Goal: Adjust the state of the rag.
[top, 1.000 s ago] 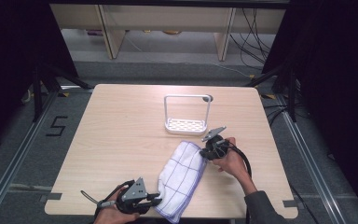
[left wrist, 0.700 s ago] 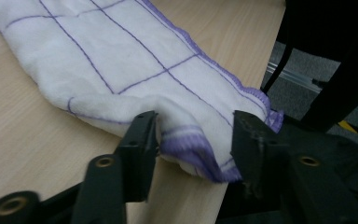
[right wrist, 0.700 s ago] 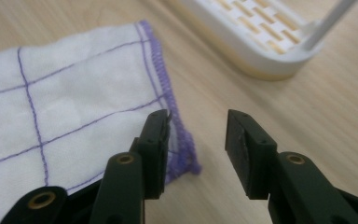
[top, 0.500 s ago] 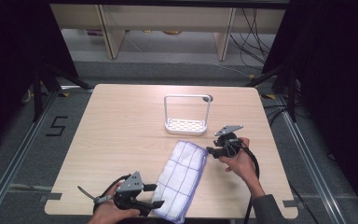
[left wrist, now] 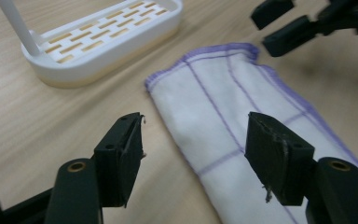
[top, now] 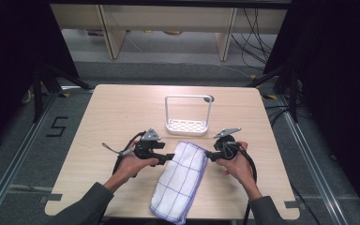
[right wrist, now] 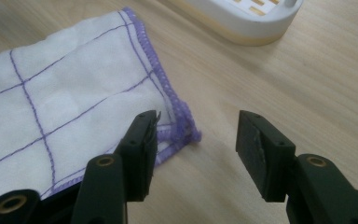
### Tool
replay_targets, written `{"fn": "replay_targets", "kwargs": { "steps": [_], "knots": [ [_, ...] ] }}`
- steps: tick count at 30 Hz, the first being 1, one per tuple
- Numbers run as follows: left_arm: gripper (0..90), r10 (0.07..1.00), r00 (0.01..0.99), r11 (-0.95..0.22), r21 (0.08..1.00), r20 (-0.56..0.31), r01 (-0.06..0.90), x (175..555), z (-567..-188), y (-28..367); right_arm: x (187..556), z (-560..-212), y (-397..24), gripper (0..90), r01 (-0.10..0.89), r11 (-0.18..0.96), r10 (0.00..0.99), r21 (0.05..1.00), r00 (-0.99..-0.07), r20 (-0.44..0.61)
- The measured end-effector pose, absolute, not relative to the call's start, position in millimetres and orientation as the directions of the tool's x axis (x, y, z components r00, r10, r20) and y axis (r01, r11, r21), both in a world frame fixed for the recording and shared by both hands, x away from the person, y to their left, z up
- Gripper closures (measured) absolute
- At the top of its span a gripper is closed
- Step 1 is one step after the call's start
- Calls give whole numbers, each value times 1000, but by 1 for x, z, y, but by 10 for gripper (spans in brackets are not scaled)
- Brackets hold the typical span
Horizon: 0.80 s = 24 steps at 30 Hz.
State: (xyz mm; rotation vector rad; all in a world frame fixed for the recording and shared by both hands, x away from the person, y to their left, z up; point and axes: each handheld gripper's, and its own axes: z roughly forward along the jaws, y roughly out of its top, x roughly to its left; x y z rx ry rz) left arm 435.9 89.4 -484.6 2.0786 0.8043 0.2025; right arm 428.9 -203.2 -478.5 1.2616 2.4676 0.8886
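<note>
A white cloth [top: 180, 180] with purple grid lines lies folded in a long strip on the table, running from the middle toward the front edge. My left gripper [top: 171, 157] is at the left of its far end, and its jaws have just opened. In the left gripper view [left wrist: 196, 135] the cloth's left edge [left wrist: 223, 107] lies under the gap, untouched. My right gripper [top: 208, 154] is at the far right corner, its jaws just opening. In the right gripper view [right wrist: 198, 128] the hemmed corner [right wrist: 179, 123] sits beside the left jaw, not gripped.
A white slotted rack [top: 187, 124] with a tall square frame stands just behind the cloth, also close in the left gripper view [left wrist: 102, 42]. The wooden table [top: 112, 117] has a dark round hole [top: 209, 99] near the rack. Dark floor surrounds the table.
My left hand moved from the cloth's near end at the table front up to its far end. Both grippers opened; the right one let go of the far corner.
</note>
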Motion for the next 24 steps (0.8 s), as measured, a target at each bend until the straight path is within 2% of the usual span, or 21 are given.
{"fn": "replay_targets", "kwargs": {
  "steps": [1,4,11,13,17,20,24],
  "knots": [
    [359,619,770,-397,784,-155,477,440,-486,85,430,-479,-204,489,652,454,791,607,-608,62],
    [355,603,788,-463,750,-124,472,455,-491,74,431,-481,-202,486,660,442,799,607,-598,68],
    [359,616,780,-492,721,-108,488,478,-500,51,435,-484,-198,475,667,431,804,608,-590,77],
    [359,610,789,-528,709,-65,467,481,-503,45,436,-487,-195,472,670,429,806,606,-587,78],
    [363,603,797,-564,692,-28,451,481,-508,38,437,-489,-189,470,656,459,800,599,-598,43],
    [379,607,794,-560,691,-33,457,480,-508,37,437,-490,-187,465,636,499,792,588,-610,-14],
    [546,572,818,-560,701,-59,442,478,-509,37,437,-487,-189,453,647,470,810,601,-586,-2]
  ]
}}
